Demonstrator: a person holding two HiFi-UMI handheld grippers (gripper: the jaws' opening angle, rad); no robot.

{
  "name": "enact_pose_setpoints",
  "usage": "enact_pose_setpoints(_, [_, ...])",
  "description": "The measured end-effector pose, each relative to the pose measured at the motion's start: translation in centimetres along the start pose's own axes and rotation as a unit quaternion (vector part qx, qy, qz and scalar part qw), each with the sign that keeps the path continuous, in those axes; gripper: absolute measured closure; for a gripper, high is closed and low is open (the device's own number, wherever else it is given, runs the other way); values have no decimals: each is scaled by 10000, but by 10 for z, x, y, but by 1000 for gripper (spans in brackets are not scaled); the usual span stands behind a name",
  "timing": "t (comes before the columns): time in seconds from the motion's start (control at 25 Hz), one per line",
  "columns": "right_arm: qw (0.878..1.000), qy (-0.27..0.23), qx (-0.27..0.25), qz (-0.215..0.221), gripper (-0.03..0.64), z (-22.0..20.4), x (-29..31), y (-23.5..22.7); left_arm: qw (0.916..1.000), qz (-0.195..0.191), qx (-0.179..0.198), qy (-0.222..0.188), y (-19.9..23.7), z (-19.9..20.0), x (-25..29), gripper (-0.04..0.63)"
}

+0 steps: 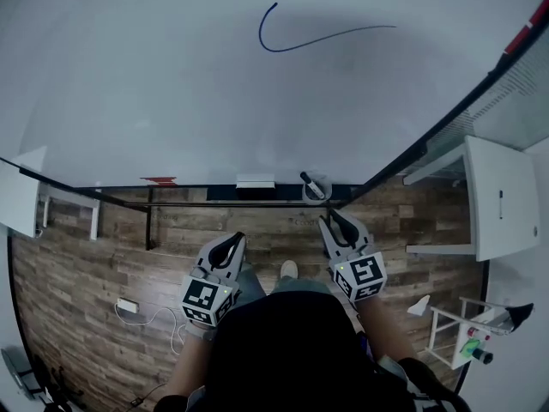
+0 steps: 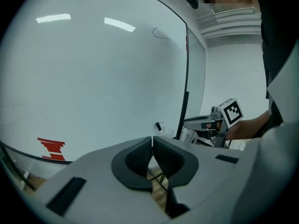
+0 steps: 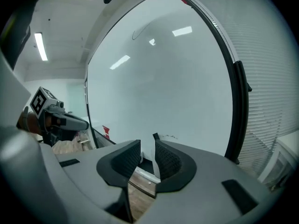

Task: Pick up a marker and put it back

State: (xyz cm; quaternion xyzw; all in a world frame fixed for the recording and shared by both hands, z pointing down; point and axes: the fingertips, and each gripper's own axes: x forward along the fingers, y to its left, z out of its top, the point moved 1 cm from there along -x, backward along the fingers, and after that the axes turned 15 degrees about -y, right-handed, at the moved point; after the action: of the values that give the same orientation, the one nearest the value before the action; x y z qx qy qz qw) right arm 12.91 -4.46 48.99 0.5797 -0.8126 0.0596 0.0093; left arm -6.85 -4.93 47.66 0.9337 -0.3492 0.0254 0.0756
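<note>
A marker with a black cap (image 1: 309, 181) stands tilted in a small round cup (image 1: 316, 190) on the whiteboard's ledge. My right gripper (image 1: 332, 221) is just short of the cup, its jaws open with nothing between them. In the right gripper view the marker (image 3: 155, 136) shows through the gap of the right gripper (image 3: 147, 144), beyond the tips. My left gripper (image 1: 233, 240) hangs lower left of the ledge, shut and empty. In the left gripper view the left gripper (image 2: 152, 139) has its pads touching; the marker (image 2: 159, 126) and the right gripper (image 2: 188, 123) appear at the right.
A big whiteboard (image 1: 214, 93) carries a curved blue line (image 1: 317, 36). A white eraser (image 1: 256, 181) and a red mark (image 1: 159, 180) sit along the ledge. A white table (image 1: 502, 197) stands at the right, on wooden floor (image 1: 103, 264).
</note>
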Motion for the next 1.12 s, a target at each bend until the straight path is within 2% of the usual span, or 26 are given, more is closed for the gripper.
enact_pose_setpoints(0.4, [9960,413,-325,-725,503,-10,58,-9,9984,-555,-79,41,56,7,15,568])
enact_pose_setpoints(0.64, [9894,761,-499,-1128,494,-22,90,-20,9976,-672,-137,60,85,12,20,568])
enact_pose_setpoints(1.12, [9769,1314,-727,-1522,494,-43,116,-30,9974,-701,-124,117,123,13,24,568])
